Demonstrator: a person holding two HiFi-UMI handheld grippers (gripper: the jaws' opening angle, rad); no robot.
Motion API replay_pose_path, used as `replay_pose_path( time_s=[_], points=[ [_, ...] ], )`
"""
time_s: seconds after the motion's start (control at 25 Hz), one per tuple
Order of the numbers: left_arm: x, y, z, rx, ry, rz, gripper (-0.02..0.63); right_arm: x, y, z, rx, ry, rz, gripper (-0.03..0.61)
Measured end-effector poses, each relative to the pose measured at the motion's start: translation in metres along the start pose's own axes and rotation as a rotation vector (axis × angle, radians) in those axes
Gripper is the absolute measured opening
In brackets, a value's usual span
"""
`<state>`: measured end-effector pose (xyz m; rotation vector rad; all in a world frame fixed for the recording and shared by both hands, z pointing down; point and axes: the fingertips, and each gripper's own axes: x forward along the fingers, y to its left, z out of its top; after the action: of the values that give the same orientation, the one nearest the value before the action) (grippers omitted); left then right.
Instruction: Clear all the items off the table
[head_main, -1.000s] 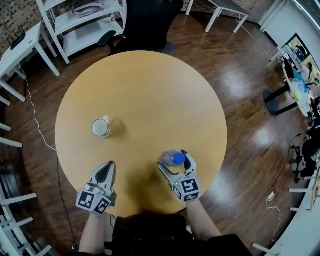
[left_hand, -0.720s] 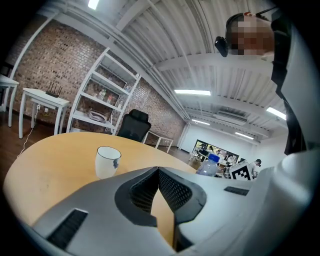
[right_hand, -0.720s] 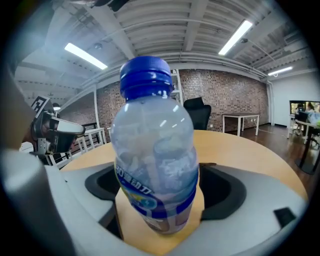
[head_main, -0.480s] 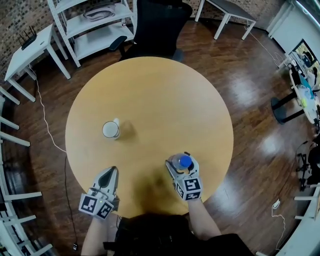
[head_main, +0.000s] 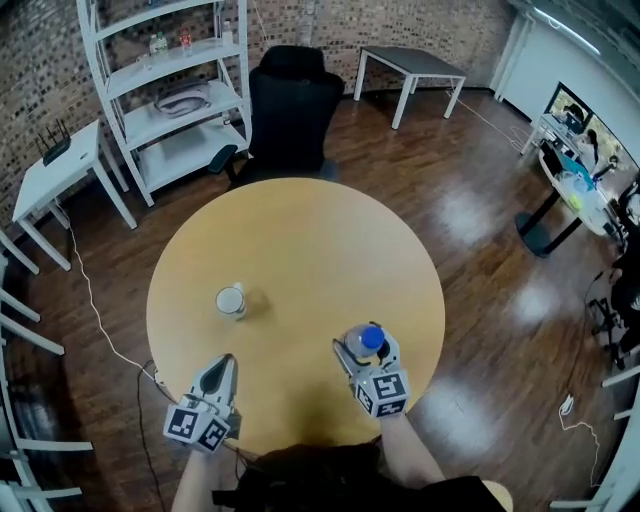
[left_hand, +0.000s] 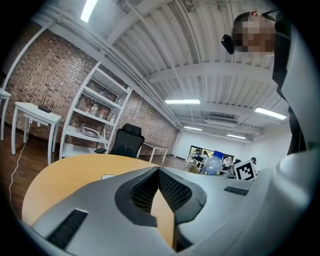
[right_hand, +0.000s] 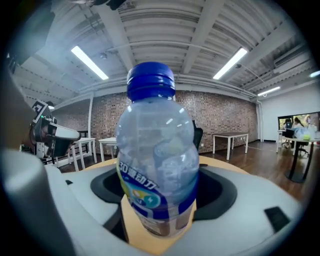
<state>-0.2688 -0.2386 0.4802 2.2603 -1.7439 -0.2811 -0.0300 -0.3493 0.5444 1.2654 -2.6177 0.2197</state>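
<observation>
right gripper view, bottle (right_hand: 154, 150) label, head view, cup (head_main: 231, 300)

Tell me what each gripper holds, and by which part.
Right gripper: its jaws have just closed on the water bottle, gripping its lower body. Left gripper: jaws together, nothing held.

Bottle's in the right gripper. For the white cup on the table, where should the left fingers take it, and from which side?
Probably its round side wall, below the rim, coming in level from the near edge. The white cup stands upright, alone on the table, just ahead of the left gripper. Its fingers are closed, so open them first.
</observation>
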Motion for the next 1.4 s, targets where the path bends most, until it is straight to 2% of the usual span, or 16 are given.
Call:
replay_pose_path(
  time_s=[0.24,0.48,0.6,0.68,0.92,1.0,1.24,1.4],
  points=[
    [-0.007,-0.012,0.018,0.041,-0.020,-0.026,-0.009,-0.036,0.015,0.039,-0.011,-0.084,-0.056,0.387],
    [-0.020,-0.033,0.023,0.046,-0.034,-0.162,-0.009,-0.085,0.039,0.040,0.006,-0.125,-0.141,0.385],
    [-0.018,-0.043,0.011,0.047,-0.007,-0.229,-0.009,-0.116,0.043,0.029,0.037,-0.130,-0.216,0.385],
    [-0.012,-0.062,0.003,0.040,0.017,-0.307,-0.009,-0.142,0.041,0.021,0.049,-0.126,-0.283,0.385],
    [0.007,-0.167,-0.023,0.044,0.106,-0.624,-0.009,-0.268,0.005,-0.006,0.099,-0.130,-0.601,0.385],
    [0.011,-0.197,-0.028,0.046,0.118,-0.693,-0.009,-0.307,-0.004,-0.013,0.117,-0.144,-0.686,0.385],
    [0.012,-0.296,-0.048,0.062,0.140,-0.856,-0.009,-0.409,-0.031,-0.034,0.134,-0.165,-0.864,0.385],
    [0.013,-0.386,-0.065,0.042,0.143,-0.992,-0.009,-0.484,-0.049,-0.042,0.120,-0.170,-0.973,0.385]
  ],
)
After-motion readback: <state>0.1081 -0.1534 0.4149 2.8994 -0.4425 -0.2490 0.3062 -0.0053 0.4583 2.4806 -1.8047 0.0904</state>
